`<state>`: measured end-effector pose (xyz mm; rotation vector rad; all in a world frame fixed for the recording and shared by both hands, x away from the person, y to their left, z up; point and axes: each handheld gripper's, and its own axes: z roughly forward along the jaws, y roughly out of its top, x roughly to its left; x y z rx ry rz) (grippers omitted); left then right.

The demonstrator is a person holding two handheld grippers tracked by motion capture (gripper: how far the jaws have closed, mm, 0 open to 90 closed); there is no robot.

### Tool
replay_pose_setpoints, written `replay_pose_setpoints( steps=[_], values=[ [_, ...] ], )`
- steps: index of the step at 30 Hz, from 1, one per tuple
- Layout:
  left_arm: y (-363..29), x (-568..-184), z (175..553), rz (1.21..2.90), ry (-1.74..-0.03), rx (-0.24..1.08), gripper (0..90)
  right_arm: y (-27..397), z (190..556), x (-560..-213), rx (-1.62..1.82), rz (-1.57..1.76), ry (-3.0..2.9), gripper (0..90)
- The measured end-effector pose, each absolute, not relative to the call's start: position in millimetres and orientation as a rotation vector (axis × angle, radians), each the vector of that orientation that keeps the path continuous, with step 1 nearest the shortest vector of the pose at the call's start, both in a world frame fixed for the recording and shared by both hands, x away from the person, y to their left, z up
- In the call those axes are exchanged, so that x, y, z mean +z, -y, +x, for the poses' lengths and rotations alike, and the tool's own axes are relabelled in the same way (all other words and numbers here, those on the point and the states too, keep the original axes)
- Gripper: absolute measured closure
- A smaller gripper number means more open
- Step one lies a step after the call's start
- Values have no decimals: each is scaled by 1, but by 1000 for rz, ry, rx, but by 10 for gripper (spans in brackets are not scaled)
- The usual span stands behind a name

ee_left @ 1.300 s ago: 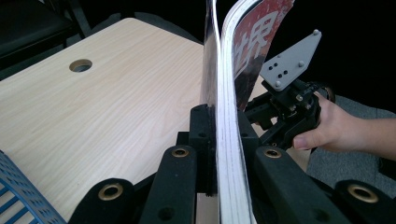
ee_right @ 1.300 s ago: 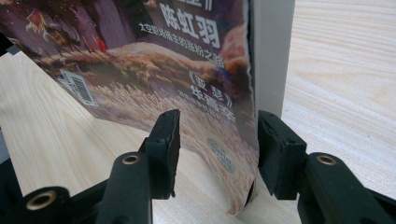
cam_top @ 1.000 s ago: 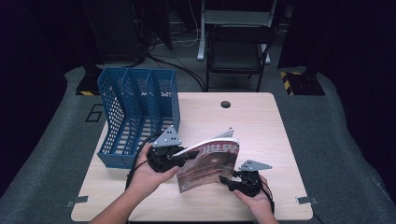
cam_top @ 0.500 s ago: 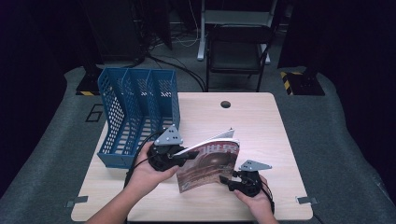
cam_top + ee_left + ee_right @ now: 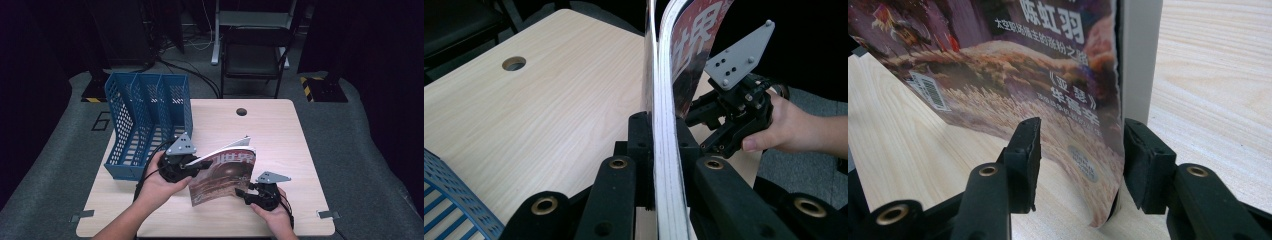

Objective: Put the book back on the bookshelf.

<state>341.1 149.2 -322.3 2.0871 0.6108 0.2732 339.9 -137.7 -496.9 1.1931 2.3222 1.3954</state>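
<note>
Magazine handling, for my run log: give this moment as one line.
left gripper: shut on magazine edge | right gripper: open at magazine's lower corner | magazine: raised on table | file rack: beside it

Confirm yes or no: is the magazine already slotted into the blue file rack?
No, the magazine stands on the table beside the blue file rack, clamped by the left gripper.
</note>
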Motion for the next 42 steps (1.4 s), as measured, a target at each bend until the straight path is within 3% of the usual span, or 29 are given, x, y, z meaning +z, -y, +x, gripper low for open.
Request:
replay_pose_setpoints(
  steps=[42],
  values=[
    [-185, -282, 342, 2013, -682, 322, 839, 137, 341, -497, 1401, 1190, -2334, 524]
  ],
)
